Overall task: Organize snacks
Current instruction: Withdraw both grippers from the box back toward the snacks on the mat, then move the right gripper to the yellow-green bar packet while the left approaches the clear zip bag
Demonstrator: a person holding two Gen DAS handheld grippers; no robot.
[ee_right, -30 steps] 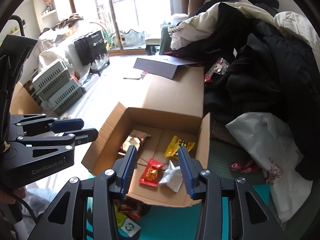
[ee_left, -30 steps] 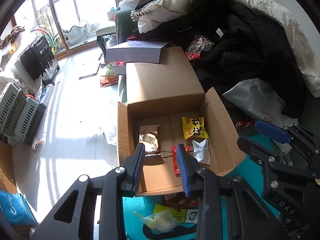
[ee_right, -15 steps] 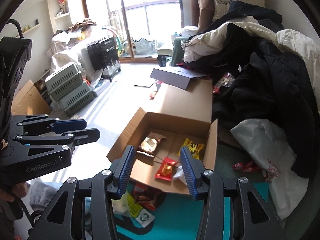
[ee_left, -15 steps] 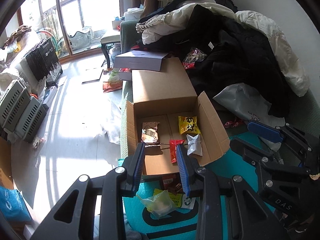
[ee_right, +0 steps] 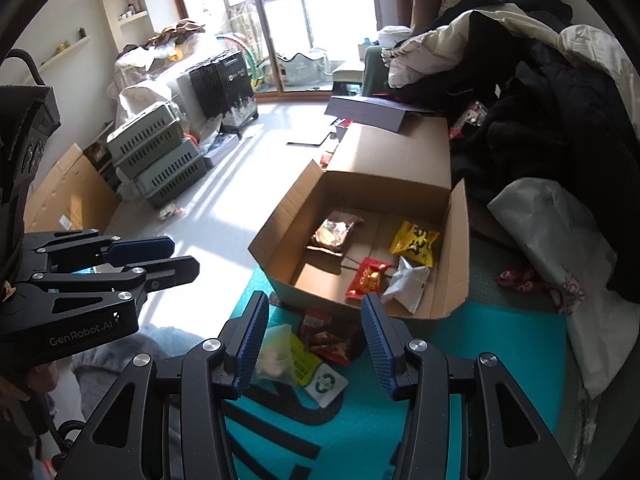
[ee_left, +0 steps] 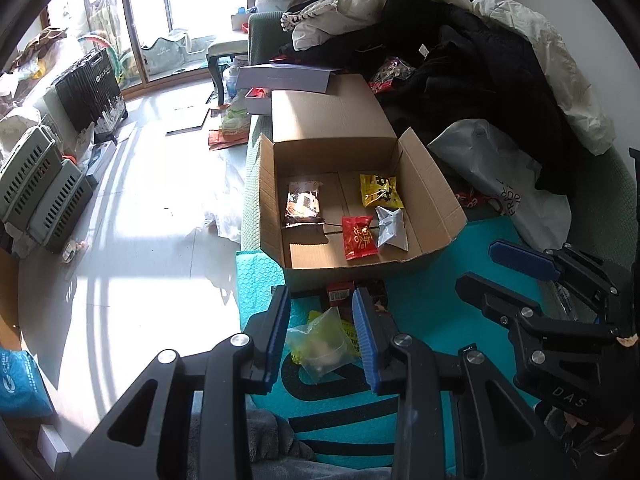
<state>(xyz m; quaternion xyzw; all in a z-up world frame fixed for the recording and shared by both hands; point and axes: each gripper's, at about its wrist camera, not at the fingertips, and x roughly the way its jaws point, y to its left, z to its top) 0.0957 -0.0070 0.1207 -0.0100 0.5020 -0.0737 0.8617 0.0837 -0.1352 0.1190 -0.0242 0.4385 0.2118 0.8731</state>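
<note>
1. Left wrist view: left gripper, fingers apart and empty, hovers over a clear snack bag on the teal mat, just short of the cardboard box front edge.
2. Right wrist view: right gripper, fingers apart and empty, frames a dark red snack packet beside the box's near wall; four packets lie inside.

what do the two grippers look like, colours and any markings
Both are the same build: angular black frames with triangular cut-outs and silver round screw heads, each ending in two jaws lined with ribbed blue pads. The left gripper carries white "GenRobot.AI" lettering on its side, seen from the right wrist view, with a black cable looping behind it. The right gripper shows white "DAS" lettering in the left wrist view.
</note>
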